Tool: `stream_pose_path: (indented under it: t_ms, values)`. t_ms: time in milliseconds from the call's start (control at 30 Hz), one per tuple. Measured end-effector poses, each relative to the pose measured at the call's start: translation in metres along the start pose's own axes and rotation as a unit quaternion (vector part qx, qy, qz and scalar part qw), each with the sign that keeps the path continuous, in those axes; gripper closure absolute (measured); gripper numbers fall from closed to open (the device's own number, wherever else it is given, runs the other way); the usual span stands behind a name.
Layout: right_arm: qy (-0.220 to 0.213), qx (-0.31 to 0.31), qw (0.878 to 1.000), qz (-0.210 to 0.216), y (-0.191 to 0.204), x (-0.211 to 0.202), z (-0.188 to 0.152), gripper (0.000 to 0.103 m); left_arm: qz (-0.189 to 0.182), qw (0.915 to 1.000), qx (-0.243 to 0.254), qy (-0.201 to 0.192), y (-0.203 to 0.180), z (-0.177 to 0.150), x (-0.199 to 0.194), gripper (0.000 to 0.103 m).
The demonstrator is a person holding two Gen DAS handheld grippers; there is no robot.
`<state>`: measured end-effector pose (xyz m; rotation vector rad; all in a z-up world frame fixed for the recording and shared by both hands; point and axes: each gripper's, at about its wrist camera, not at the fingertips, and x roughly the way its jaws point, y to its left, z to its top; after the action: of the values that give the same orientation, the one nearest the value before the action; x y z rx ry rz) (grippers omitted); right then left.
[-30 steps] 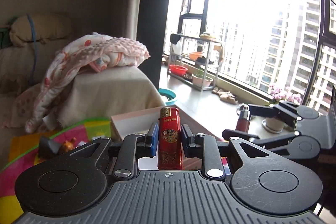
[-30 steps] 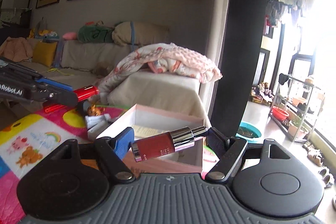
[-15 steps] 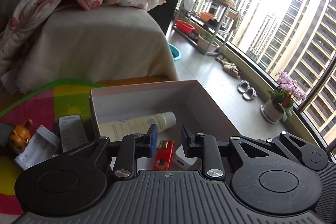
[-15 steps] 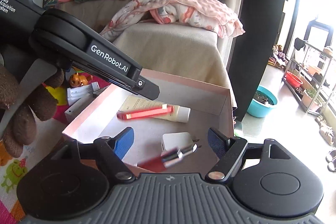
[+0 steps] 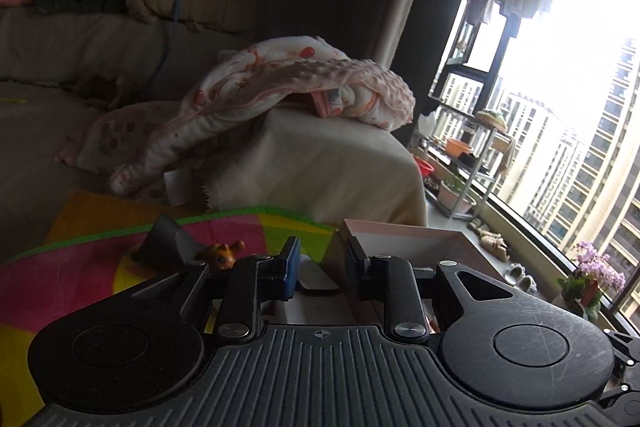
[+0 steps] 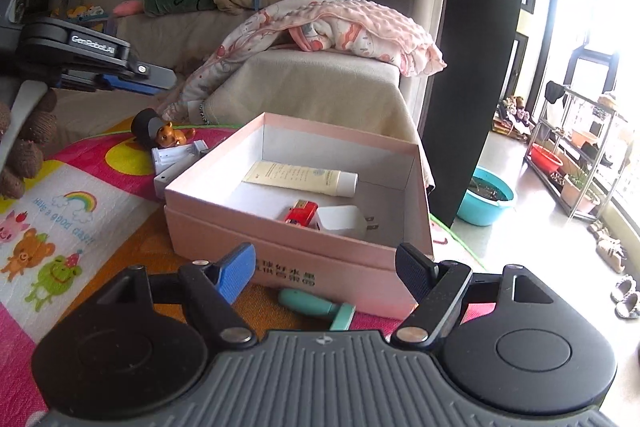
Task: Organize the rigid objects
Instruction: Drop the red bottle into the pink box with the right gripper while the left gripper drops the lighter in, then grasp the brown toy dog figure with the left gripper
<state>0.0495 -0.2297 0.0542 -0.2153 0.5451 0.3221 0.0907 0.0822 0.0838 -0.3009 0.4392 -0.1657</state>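
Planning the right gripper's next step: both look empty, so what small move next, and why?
Probably lower the right gripper onto the teal tool: its jaws stand open and empty right above it, and the tool lies on the mat outside the pink box.

black ribbed right gripper, one blue pad, one black, silver screws, left gripper alike

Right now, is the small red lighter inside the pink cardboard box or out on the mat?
Inside. The red lighter lies on the floor of the pink box, touching the white charger plug.
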Motion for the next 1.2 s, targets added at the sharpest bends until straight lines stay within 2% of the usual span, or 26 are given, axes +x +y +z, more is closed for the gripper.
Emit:
stream_pose_path:
  t_ms: [67,167,367,467,633,733,833,900,967,1067,1133,1200]
  values:
    - [0.012,0.01,1.0,0.004,0.003,0.0,-0.007,0.025,0.032,0.9991,-0.018,0.021,0.019,-0.007,-0.004,0.076]
    - [0.03,0.028,0.999,0.013,0.01,0.004,-0.019,0.025,0.05,0.996,-0.029,0.067,0.033,-0.02,0.005,0.076]
    - [0.032,0.02,0.999,0.0,0.025,0.006,-0.037,0.025,0.035,0.9953,-0.013,0.089,0.031,-0.044,0.011,0.076]
    - [0.039,0.026,0.999,0.001,0.024,0.009,-0.039,0.025,0.038,0.996,-0.002,0.081,0.028,-0.05,0.012,0.076]
    - [0.042,0.038,0.998,-0.005,0.021,0.01,-0.04,0.025,0.079,0.9966,0.002,0.024,0.034,-0.042,0.01,0.076]
    - [0.041,0.039,0.998,-0.006,0.021,0.01,-0.04,0.025,0.095,0.9951,-0.002,0.026,0.041,-0.034,0.015,0.076]
    - [0.041,0.039,0.998,-0.006,0.021,0.01,-0.04,0.025,0.086,0.9958,-0.003,0.032,0.042,-0.025,0.024,0.076]
    - [0.041,0.039,0.998,-0.007,0.021,0.01,-0.041,0.025,0.074,0.9966,0.016,0.034,0.04,-0.016,0.033,0.076]
    - [0.042,0.037,0.998,-0.008,0.022,0.01,-0.041,0.025,0.075,0.9943,0.062,0.044,0.033,-0.006,0.047,0.076]
    - [0.044,0.034,0.998,-0.009,0.023,0.011,-0.041,0.025,0.09,0.9816,0.159,0.056,0.017,0.005,0.069,0.076]
    - [0.047,0.035,0.998,-0.01,0.023,0.012,-0.041,0.025,0.087,0.9742,0.199,0.064,0.01,0.008,0.083,0.072]
    - [0.05,0.035,0.998,-0.01,0.024,0.013,-0.041,0.025,0.093,0.9686,0.218,0.074,0.006,0.009,0.096,0.072]
